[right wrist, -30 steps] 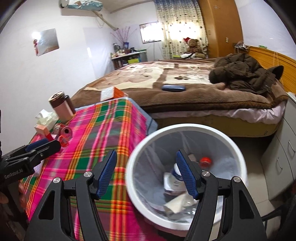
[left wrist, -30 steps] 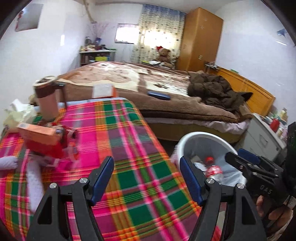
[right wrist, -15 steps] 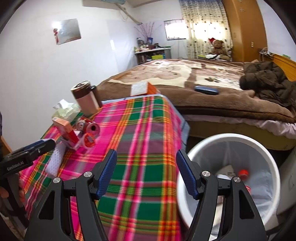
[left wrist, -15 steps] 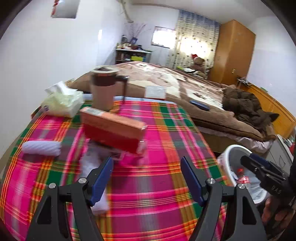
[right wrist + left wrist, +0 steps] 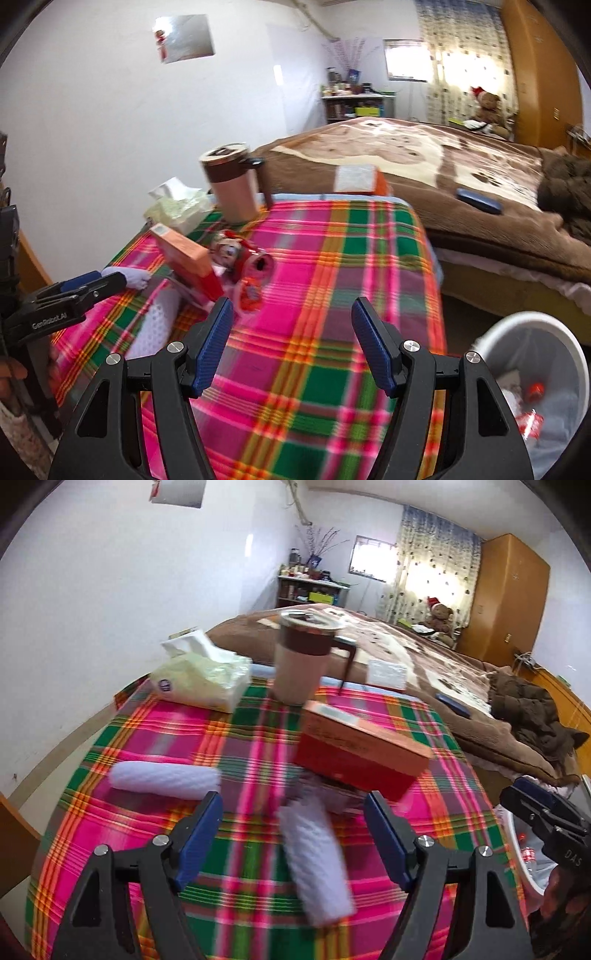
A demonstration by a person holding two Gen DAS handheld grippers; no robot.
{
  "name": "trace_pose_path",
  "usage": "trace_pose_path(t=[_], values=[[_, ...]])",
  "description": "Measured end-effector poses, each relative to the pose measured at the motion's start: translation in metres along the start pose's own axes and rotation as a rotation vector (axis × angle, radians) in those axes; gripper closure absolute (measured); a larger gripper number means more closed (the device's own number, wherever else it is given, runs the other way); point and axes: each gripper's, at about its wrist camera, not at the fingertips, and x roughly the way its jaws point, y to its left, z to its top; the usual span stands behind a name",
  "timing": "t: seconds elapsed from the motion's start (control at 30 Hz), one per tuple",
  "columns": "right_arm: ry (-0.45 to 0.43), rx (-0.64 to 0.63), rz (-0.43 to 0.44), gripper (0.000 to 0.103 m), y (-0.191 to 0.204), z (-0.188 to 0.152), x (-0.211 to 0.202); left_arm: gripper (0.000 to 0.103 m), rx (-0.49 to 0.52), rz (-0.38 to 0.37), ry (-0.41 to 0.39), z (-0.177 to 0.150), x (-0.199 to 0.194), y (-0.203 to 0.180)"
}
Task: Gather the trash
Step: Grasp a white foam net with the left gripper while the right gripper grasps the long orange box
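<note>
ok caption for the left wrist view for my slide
Open left tool over a white foam sleeve on the plaid tablecloth, an orange box just beyond.

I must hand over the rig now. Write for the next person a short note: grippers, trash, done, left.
Left gripper: open, empty, over the near white foam roll.
Right gripper: open, empty, over the plaid table.
On the table: second foam roll, orange box, red wrappers; also a mug and tissue pack, probably not trash.
Done: the white bin beside the table already holds some trash.
Left: likely grab the near roll, then the rest.
</note>
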Motion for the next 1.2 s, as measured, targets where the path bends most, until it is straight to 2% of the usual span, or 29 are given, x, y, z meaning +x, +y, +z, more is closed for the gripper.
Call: trace_pose_path(t=[0.13, 0.33, 0.63, 0.77, 0.83, 1.1, 1.13, 1.2], values=[[0.005, -0.04, 0.028, 0.035, 0.019, 0.011, 0.015, 0.022, -0.023, 0.029, 0.009, 0.005, 0.006, 0.028], [0.021, -0.101, 0.038, 0.035, 0.047, 0.022, 0.033, 0.021, -0.008, 0.088, 0.028, 0.015, 0.019, 0.063], [0.033, -0.164, 0.045, 0.035, 0.072, 0.032, 0.051, 0.021, 0.082, 0.127, 0.09, 0.026, 0.051, 0.093], [0.043, -0.187, 0.034, 0.035, 0.08, 0.032, 0.059, 0.02, 0.155, 0.108, 0.104, 0.03, 0.063, 0.097], [0.048, -0.188, 0.039, 0.035, 0.083, 0.032, 0.06, 0.02, 0.156, 0.115, 0.127, 0.03, 0.07, 0.101], [0.05, -0.177, 0.053, 0.036, 0.086, 0.03, 0.061, 0.018, 0.17, 0.016, 0.158, 0.026, 0.074, 0.106], [0.052, -0.177, 0.055, 0.037, 0.087, 0.03, 0.061, 0.018, 0.179, 0.009, 0.163, 0.024, 0.074, 0.105], [0.057, -0.174, 0.058, 0.05, 0.088, 0.03, 0.062, 0.018, 0.17, -0.019, 0.176, 0.021, 0.073, 0.105]])
